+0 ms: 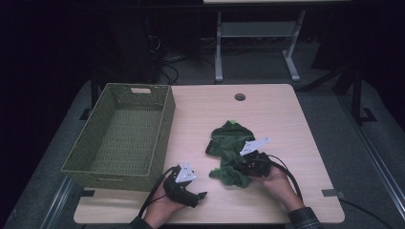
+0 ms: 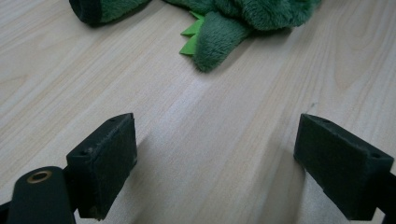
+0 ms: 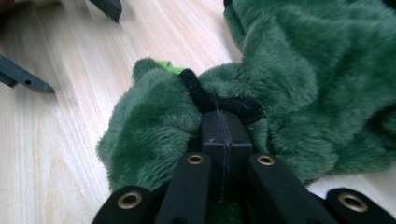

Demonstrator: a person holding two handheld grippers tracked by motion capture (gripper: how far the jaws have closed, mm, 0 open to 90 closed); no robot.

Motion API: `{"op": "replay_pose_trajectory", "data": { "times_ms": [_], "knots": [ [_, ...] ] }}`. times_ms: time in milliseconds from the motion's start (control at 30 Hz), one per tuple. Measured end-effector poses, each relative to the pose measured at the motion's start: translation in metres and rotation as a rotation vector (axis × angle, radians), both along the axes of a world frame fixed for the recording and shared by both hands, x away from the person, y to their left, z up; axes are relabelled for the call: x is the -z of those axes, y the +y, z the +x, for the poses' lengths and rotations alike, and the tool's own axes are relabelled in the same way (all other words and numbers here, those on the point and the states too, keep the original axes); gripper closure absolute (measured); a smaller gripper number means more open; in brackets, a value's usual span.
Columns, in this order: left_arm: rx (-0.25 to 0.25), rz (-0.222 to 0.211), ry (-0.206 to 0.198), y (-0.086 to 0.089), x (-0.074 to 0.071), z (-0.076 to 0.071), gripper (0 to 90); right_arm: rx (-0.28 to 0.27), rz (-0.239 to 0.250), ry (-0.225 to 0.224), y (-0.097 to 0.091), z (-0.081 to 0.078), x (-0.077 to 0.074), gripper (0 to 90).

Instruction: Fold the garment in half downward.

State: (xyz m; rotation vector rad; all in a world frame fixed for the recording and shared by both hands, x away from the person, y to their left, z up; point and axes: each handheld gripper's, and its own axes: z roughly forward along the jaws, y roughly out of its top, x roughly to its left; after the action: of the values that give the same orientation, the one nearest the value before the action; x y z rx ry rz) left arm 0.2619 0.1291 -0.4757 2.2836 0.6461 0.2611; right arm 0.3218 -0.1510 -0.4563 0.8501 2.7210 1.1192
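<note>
A dark green plush piece lies crumpled on the wooden table, right of centre. My right gripper is at its near end, shut on a fold of the plush. The closed jaws also pinch a black cord that runs along the plush edge. My left gripper rests low by the table's front edge, open, with bare wood between its pads. In the left gripper view the plush and its bright green felt spikes lie a short way beyond the jaws.
A green woven basket stands on the left part of the table and looks empty. A round cable hole sits near the far edge. Beyond the table, a white desk frame stands on the dark floor.
</note>
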Motion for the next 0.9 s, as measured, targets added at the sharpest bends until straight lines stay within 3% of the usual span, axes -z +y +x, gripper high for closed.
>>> {"op": "replay_pose_trajectory", "data": {
  "times_ms": [100, 233, 367, 433, 500, 633, 700, 900],
  "knots": [
    [0.005, 0.006, 0.000, -0.002, -0.003, 0.001, 16.1, 0.019, 0.015, -0.022, -0.003, -0.001, -0.006, 80.6],
    [0.008, -0.031, -0.015, -0.004, -0.010, 0.002, 20.0, 0.043, 0.048, -0.045, -0.010, -0.003, -0.016, 74.5],
    [0.019, -0.063, 0.006, -0.006, -0.021, 0.009, 22.2, 0.058, 0.074, -0.046, -0.017, -0.002, -0.027, 69.9],
    [0.010, -0.071, 0.003, -0.007, -0.028, 0.012, 23.3, 0.062, 0.080, -0.074, -0.020, -0.001, -0.035, 69.1],
    [-0.006, -0.074, 0.014, -0.009, -0.034, 0.018, 23.6, 0.070, 0.101, -0.071, -0.025, 0.000, -0.041, 67.6],
    [-0.006, -0.083, 0.012, -0.017, -0.045, 0.032, 27.0, 0.090, 0.091, -0.090, -0.034, 0.007, -0.047, 64.9],
    [0.008, -0.096, 0.031, -0.022, -0.050, 0.040, 30.9, 0.107, 0.095, -0.093, -0.040, 0.011, -0.050, 63.9],
    [0.018, -0.084, 0.000, -0.036, -0.063, 0.070, 42.2, 0.150, 0.090, -0.105, -0.053, 0.031, -0.057, 63.0]
  ]
}}
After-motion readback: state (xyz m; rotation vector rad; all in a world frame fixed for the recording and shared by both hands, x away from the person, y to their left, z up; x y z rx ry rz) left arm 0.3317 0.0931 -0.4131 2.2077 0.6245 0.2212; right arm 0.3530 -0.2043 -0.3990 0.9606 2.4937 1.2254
